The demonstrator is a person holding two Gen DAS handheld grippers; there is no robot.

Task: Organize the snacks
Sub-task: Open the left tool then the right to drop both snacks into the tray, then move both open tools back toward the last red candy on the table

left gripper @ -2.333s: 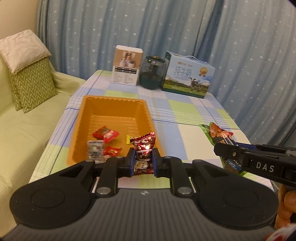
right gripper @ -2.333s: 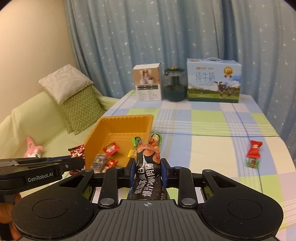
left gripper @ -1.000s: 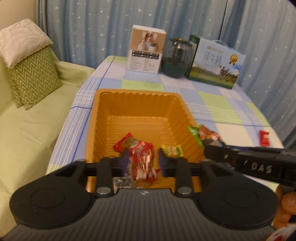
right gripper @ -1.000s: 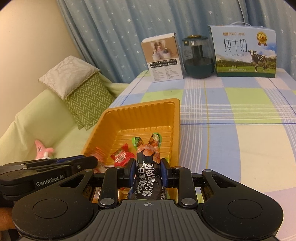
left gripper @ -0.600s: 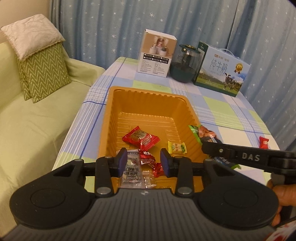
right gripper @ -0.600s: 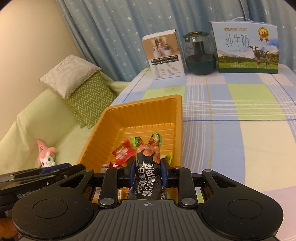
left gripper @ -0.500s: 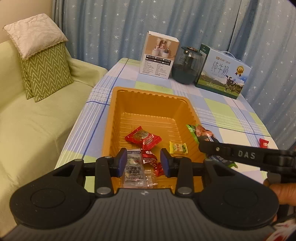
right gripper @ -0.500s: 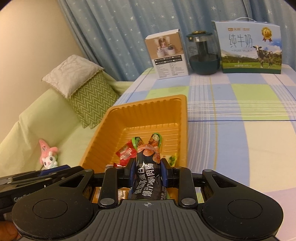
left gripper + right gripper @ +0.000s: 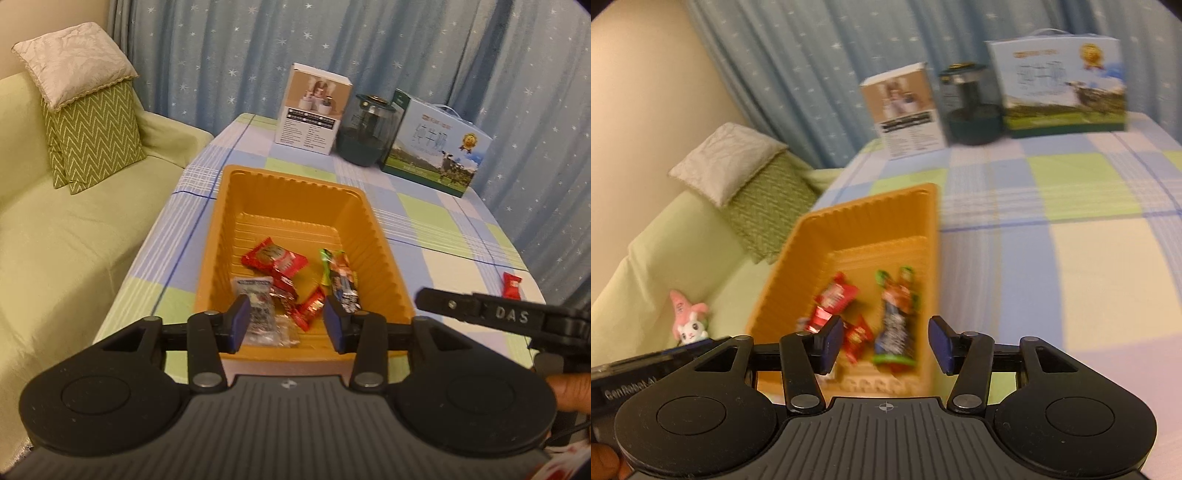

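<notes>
The orange tray [image 9: 288, 192] [image 9: 798, 266] lies on the checked tablecloth and holds several wrapped snacks. A long green-and-black sausage packet [image 9: 341, 280] [image 9: 895, 317] now lies at the tray's right side, beside red candies [image 9: 273, 258] and a clear silvery packet [image 9: 258, 310]. My left gripper [image 9: 286, 325] hangs above the tray's near end, its jaws opening with nothing gripped. My right gripper [image 9: 884, 345] is over the tray's near right corner, jaws opening, the sausage packet lying free below them. In the left wrist view the right gripper [image 9: 480, 314] shows at the right.
One red candy [image 9: 511, 284] lies on the cloth far right of the tray. A white box [image 9: 312, 109], a dark jar [image 9: 365, 133] and a milk carton [image 9: 436, 147] line the table's far edge. A green sofa [image 9: 55, 240] with cushions runs along the left, a pink toy [image 9: 689, 317] on it.
The right gripper has opened and let the sausage packet drop into the tray. The left gripper has opened wider and drawn back from the red candy it released earlier.
</notes>
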